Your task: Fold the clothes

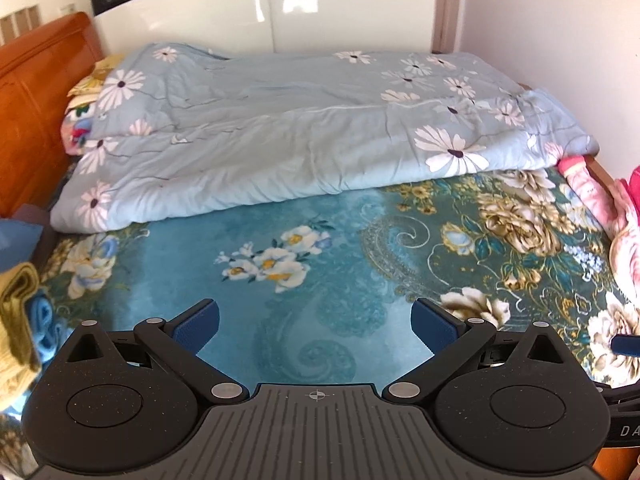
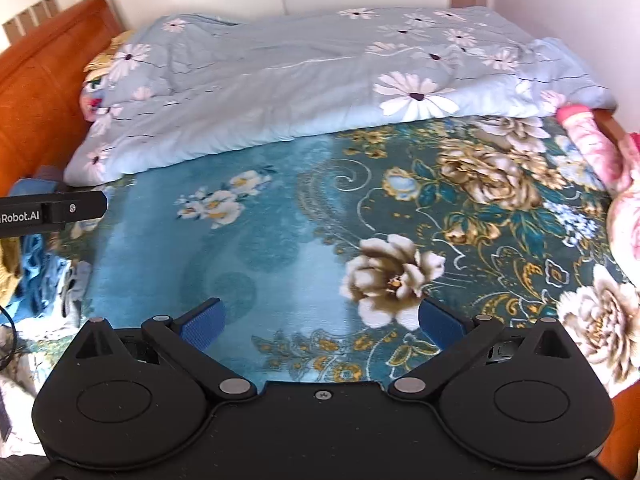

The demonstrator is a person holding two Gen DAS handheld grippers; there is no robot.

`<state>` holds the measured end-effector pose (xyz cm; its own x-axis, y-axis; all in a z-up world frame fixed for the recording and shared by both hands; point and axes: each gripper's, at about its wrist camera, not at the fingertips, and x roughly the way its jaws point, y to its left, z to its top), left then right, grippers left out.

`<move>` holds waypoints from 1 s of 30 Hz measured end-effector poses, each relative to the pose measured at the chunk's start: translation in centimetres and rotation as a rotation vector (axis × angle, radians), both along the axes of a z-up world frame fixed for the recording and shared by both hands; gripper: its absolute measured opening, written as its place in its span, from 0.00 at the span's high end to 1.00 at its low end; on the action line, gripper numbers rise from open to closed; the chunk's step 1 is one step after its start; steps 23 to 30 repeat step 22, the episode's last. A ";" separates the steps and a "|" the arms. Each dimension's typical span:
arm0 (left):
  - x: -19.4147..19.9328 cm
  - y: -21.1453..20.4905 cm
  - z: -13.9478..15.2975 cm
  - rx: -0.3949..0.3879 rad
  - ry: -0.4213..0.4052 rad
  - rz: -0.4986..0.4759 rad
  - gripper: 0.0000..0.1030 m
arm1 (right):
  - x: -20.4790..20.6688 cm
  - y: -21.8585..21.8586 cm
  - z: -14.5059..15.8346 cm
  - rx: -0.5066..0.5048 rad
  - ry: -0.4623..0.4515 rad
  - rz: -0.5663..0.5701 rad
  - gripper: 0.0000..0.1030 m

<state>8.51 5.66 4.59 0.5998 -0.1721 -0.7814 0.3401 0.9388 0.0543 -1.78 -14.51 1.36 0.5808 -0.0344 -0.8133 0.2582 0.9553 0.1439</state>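
My left gripper [image 1: 315, 322] is open and empty, held above the teal floral bedspread [image 1: 248, 292]. My right gripper [image 2: 320, 320] is open and empty above the same bedspread [image 2: 224, 264]. A heap of clothes lies at the bed's left edge: a mustard yellow piece [image 1: 16, 320] and a blue piece [image 1: 44, 324], also in the right wrist view [image 2: 36, 276]. Pink floral fabric [image 1: 628, 236] lies at the bed's right edge, also in the right wrist view [image 2: 624, 216]. Part of the left gripper's body [image 2: 52, 212] shows at the left of the right wrist view.
A light blue daisy quilt [image 1: 300, 136] is folded along the far half of the bed, also in the right wrist view [image 2: 320, 76]. An orange wooden headboard [image 1: 36, 112] stands at the left. White glossy wardrobe doors [image 1: 272, 8] are behind the bed.
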 end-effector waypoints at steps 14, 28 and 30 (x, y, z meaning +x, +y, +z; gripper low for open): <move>2.1 4.6 -2.6 -0.014 0.078 0.055 0.00 | 2.3 5.6 0.5 -0.115 0.041 0.023 0.01; 1.5 6.4 -2.9 0.000 0.054 0.063 0.00 | 3.1 7.6 0.4 -0.131 0.055 0.046 0.01; 1.5 6.4 -2.9 0.000 0.054 0.063 0.00 | 3.1 7.6 0.4 -0.131 0.055 0.046 0.01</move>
